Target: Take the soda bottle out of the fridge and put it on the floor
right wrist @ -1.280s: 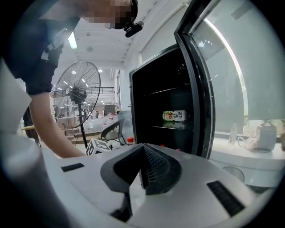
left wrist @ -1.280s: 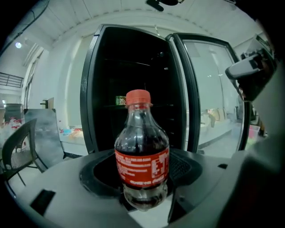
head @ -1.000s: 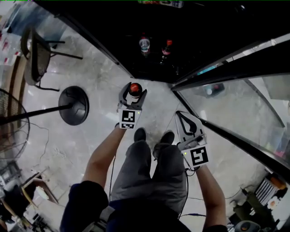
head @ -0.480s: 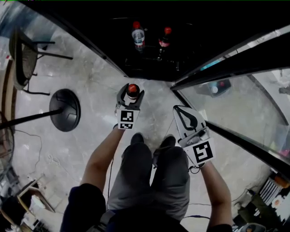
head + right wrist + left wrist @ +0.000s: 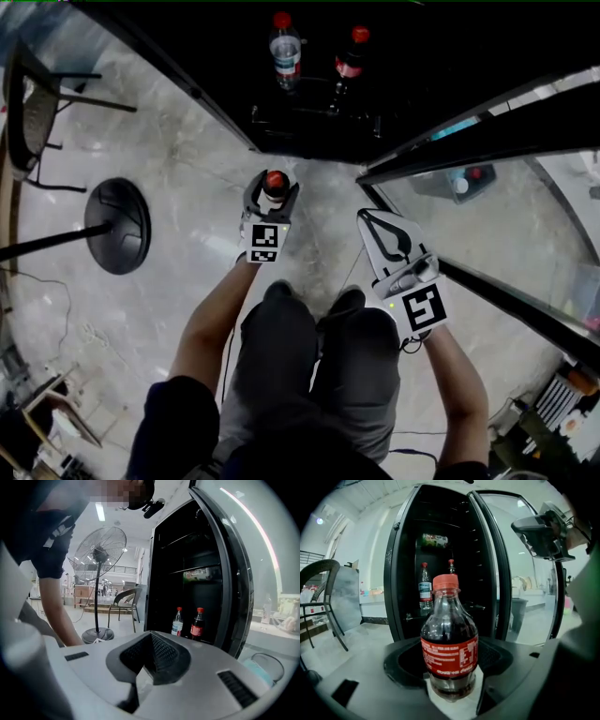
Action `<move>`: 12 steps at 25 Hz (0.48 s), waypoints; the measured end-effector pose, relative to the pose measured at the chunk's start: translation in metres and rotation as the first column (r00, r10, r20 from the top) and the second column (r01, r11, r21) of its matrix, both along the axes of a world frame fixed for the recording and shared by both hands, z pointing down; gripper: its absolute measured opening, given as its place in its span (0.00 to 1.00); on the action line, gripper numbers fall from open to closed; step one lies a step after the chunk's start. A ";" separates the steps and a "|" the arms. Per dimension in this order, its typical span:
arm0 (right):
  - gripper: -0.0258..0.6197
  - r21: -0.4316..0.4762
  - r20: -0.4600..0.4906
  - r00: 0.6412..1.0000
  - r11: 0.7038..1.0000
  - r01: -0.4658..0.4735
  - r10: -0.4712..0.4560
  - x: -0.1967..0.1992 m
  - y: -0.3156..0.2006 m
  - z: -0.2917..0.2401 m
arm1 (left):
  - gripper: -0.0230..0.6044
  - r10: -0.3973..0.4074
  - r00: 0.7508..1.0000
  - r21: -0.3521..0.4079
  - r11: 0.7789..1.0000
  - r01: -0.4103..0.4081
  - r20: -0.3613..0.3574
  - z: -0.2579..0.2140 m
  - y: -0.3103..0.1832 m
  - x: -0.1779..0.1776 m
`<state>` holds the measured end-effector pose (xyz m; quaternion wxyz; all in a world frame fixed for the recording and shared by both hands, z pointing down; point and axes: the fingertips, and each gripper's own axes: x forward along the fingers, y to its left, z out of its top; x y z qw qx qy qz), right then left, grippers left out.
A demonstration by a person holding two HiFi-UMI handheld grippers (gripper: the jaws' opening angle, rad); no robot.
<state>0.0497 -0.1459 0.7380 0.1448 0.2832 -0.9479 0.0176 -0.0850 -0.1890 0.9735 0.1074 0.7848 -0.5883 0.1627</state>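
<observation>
My left gripper (image 5: 271, 194) is shut on a dark soda bottle (image 5: 449, 639) with a red cap and red label, held upright above the marble floor (image 5: 187, 187) just in front of the open black fridge (image 5: 319, 84). The same soda bottle (image 5: 273, 186) shows its red cap from above in the head view. My right gripper (image 5: 386, 236) hangs to the right near the glass fridge door (image 5: 506, 216), its jaws closed together with nothing between them. Inside the fridge stand a clear water bottle (image 5: 284, 49) and another dark soda bottle (image 5: 349, 58).
A fan's round black base (image 5: 116, 225) and pole stand on the floor at the left. A chair (image 5: 37, 103) is at the far left. The person's legs and shoes (image 5: 309, 309) are directly below the grippers. Cables trail across the floor.
The fridge and its bottles have slid up and away in the head view as I backed off. The left gripper keeps hold of the soda bottle; the right gripper stays shut.
</observation>
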 end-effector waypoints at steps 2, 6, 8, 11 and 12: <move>0.07 -0.011 0.003 1.000 1.000 0.002 -0.002 -0.001 -0.004 0.016 | 0.55 -0.003 1.000 -0.007 1.000 0.003 0.004 0.021 -0.001 -0.001; 0.07 -0.026 0.010 1.000 1.000 0.003 -0.003 -0.001 -0.011 0.040 | 0.55 -0.007 1.000 -0.018 1.000 0.007 0.004 0.056 -0.001 -0.002; 0.07 -0.018 -0.001 1.000 1.000 0.016 -0.016 -0.002 -0.013 0.051 | 0.55 -0.008 1.000 -0.017 1.000 0.008 -0.001 0.070 -0.001 -0.002; 0.07 -0.007 -0.021 0.999 0.999 0.034 -0.034 -0.003 -0.015 0.068 | 0.55 -0.025 1.000 -0.023 0.999 0.024 -0.010 0.093 -0.002 -0.003; 0.07 -0.005 -0.024 0.999 0.999 0.037 -0.038 -0.003 -0.016 0.073 | 0.55 -0.031 0.999 -0.025 0.999 0.031 -0.013 0.100 -0.003 -0.003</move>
